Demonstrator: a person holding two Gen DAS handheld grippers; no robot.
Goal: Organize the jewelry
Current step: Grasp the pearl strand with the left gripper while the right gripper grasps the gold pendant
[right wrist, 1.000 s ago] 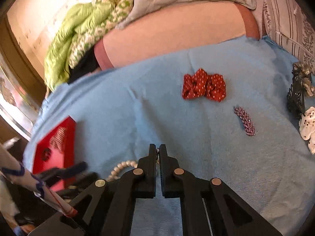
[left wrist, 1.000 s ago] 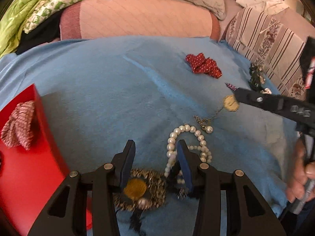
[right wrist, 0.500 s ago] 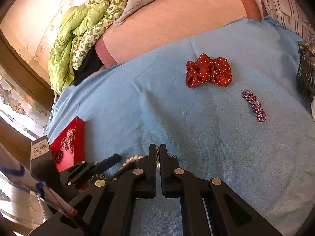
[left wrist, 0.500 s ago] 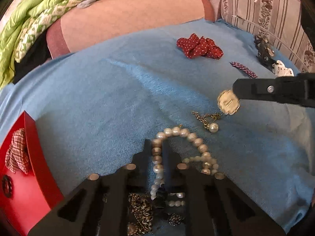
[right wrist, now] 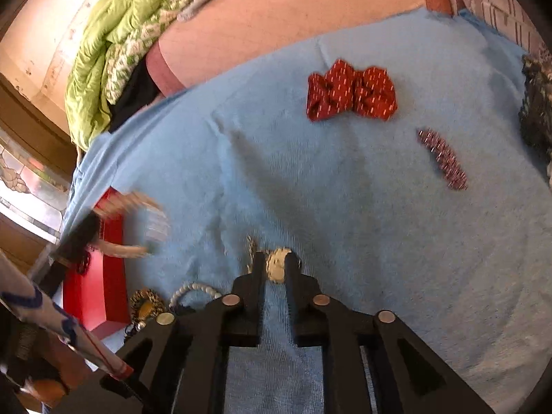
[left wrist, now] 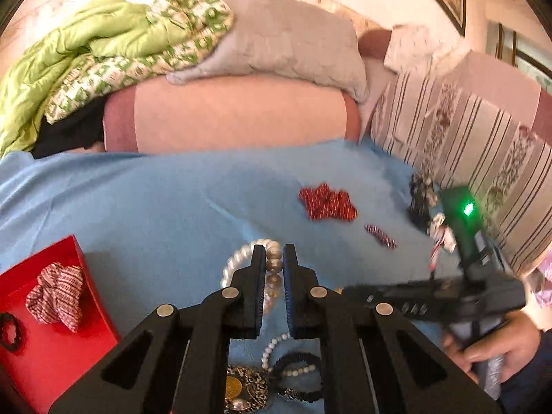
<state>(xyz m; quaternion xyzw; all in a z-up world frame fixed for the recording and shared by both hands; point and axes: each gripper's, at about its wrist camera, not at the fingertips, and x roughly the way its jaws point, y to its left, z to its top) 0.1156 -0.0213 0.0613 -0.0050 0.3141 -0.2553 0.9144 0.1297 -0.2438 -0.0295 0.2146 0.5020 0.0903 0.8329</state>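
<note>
Your left gripper (left wrist: 274, 258) clamps the pearl necklace (left wrist: 272, 264) | your right gripper (right wrist: 274, 265) jaws opening, pendant (right wrist: 277, 265) between them, right of red box (right wrist: 103, 276)

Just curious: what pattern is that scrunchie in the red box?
Red-and-white checked scrunchie; the left wrist view shows it best.

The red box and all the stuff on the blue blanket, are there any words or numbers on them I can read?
No words or numbers can be read in either view.
Red box: plain, no writing.
Red dotted scrunchie: only a pattern of pale marks, not letters.
Right tool: a green light glows on its body, no text legible.
White and blue printed strip at the edge: too blurred to read.
</note>
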